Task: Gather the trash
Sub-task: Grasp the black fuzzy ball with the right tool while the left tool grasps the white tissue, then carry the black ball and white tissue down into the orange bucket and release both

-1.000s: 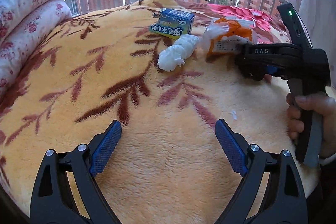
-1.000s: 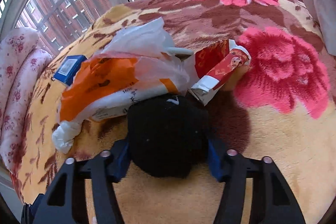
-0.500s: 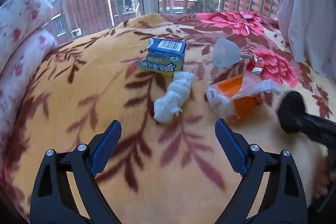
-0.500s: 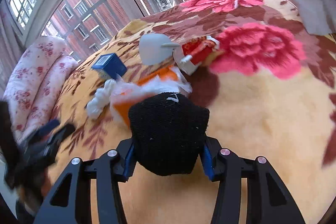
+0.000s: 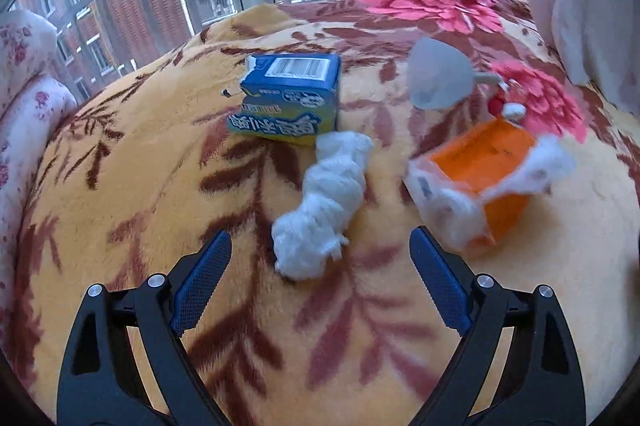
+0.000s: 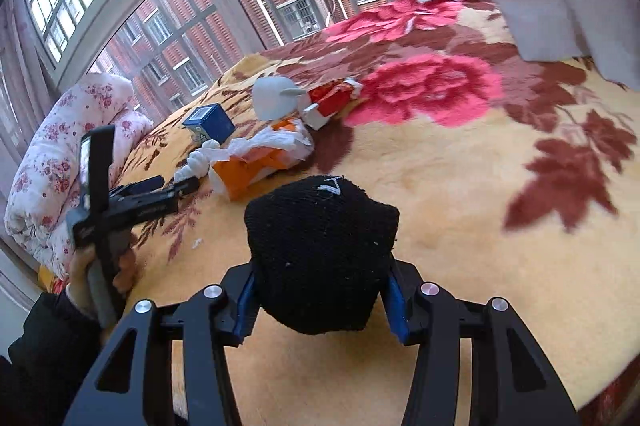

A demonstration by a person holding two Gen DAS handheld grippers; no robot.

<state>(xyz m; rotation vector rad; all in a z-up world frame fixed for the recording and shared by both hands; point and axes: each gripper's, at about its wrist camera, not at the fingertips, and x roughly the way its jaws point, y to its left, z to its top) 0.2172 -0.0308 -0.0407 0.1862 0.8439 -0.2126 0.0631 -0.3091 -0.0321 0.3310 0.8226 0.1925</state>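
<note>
Floral blanket (image 5: 132,162) on a bed by barred windows, trash scattered at its middle.

My right gripper (image 6: 320,300) is clamped on a black sock (image 6: 320,258); its jaws have just been closing on it. My left gripper (image 5: 320,278) gapes wide and empty, the white tissue wad (image 5: 324,206) at twelve o'clock, blue carton (image 5: 288,98) beyond, orange wrapper (image 5: 480,170) at two o'clock.
</note>
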